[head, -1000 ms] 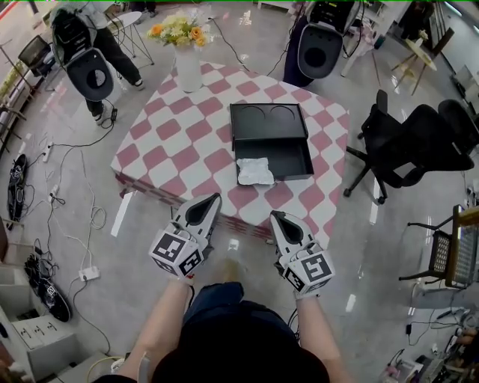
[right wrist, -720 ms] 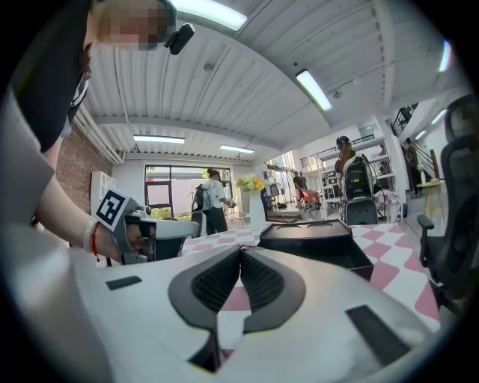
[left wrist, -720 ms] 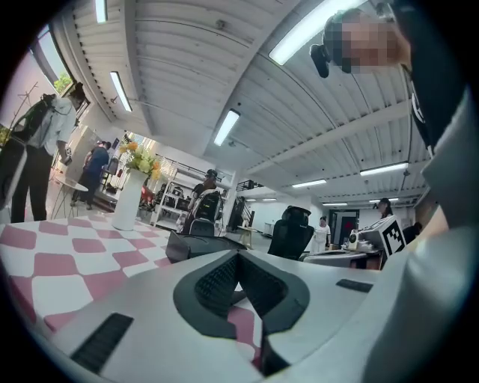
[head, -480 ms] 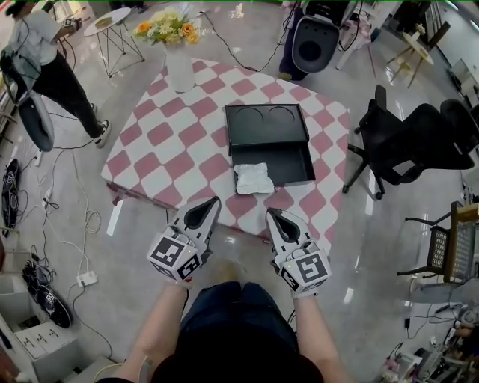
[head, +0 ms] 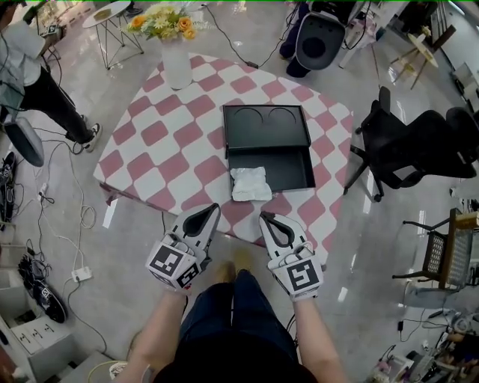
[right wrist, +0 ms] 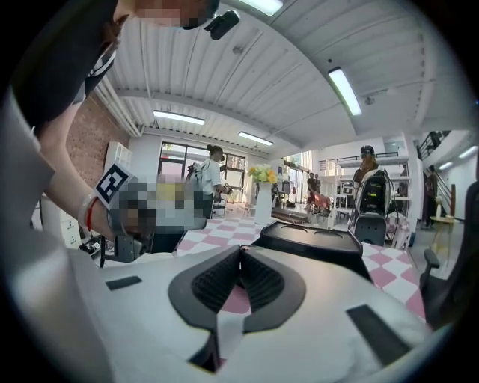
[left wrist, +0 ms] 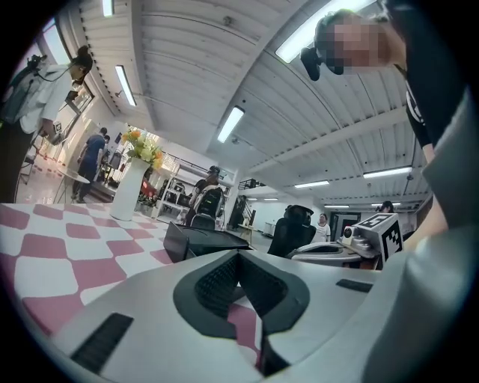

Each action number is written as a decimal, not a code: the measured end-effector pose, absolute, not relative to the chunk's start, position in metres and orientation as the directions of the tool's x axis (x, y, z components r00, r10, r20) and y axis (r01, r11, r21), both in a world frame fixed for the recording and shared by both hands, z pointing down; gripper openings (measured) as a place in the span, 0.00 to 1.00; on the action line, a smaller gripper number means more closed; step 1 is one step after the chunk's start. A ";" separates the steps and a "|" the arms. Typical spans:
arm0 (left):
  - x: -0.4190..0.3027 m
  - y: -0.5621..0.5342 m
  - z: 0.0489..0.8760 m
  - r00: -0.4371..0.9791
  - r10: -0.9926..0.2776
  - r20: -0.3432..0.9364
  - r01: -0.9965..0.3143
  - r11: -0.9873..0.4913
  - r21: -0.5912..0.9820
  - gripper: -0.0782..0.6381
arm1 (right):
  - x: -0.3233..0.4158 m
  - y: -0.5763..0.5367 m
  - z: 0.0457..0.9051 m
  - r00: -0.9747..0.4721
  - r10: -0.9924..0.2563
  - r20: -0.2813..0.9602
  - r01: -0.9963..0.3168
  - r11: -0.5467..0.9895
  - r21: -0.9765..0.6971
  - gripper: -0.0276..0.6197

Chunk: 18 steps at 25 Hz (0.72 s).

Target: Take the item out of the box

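Approach: left gripper (head: 209, 209) and right gripper (head: 266, 219), both clenched empty, now nearer the table (head: 153, 161) edge at lower centre, white packet (head: 251, 183) untouched at black box (head: 266, 138) near-left corner, mid-frame.

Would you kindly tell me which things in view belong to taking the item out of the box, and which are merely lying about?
Part of the job:
- black box
- white crumpled item at its front left corner
- left gripper and right gripper, both shut and empty

Just lying about:
- flower vase
- office chair
- round side table
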State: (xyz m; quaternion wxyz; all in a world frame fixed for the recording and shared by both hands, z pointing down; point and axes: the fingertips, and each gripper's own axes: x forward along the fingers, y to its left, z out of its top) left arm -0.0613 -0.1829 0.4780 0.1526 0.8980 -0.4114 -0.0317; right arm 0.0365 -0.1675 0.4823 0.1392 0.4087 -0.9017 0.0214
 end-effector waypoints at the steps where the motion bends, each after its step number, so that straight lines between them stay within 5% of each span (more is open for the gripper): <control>1: -0.060 -0.184 0.479 0.658 -0.750 0.067 -0.730 -0.613 0.302 0.12 | 0.037 -0.170 0.481 -0.630 -0.733 0.257 -0.738 0.668 0.094 0.05; 18: -0.059 -0.199 0.497 0.607 -0.790 0.087 -0.772 -0.561 0.299 0.12 | 0.033 -0.202 0.520 -0.537 -0.726 0.428 -0.496 0.683 0.537 0.19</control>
